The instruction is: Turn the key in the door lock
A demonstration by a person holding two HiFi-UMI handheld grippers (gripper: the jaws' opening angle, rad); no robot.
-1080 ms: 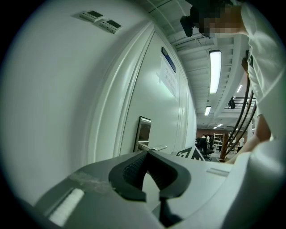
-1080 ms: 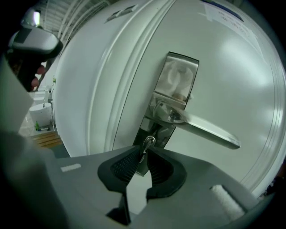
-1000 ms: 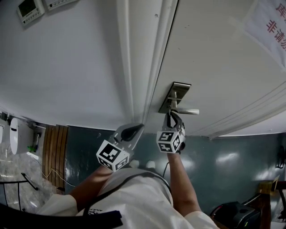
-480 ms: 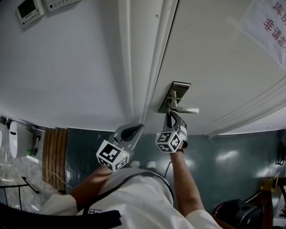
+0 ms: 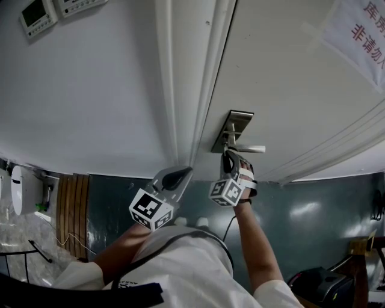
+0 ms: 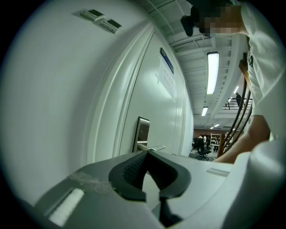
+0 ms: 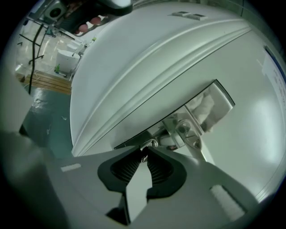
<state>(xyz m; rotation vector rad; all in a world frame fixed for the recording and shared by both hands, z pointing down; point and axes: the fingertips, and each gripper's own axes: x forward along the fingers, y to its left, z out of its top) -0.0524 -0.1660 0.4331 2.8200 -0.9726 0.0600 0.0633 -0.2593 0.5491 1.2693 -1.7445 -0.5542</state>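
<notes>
A steel lock plate [image 5: 233,125] with a lever handle [image 5: 248,148] sits on the white door [image 5: 283,78]. My right gripper [image 5: 227,155] is up against the plate just under the handle. In the right gripper view its tips [image 7: 145,153] pinch the small metal key head [image 7: 149,144] below the handle's hub [image 7: 184,129]. The jaws have just been opening slightly, and the key head is still between them. My left gripper [image 5: 178,176] hovers by the door frame, shut and empty [image 6: 146,154], and faces the lock plate [image 6: 142,132].
The door frame [image 5: 180,90] runs left of the lock. Two wall control panels [image 5: 39,13] hang at the upper left. A paper notice with red characters [image 5: 361,33] is on the door. Wooden slats [image 5: 72,201] lie on the dark green floor.
The right gripper has rolled about its own axis at the lock, so its marker cube shows a different face. It has stayed in place. The left gripper has not moved.
</notes>
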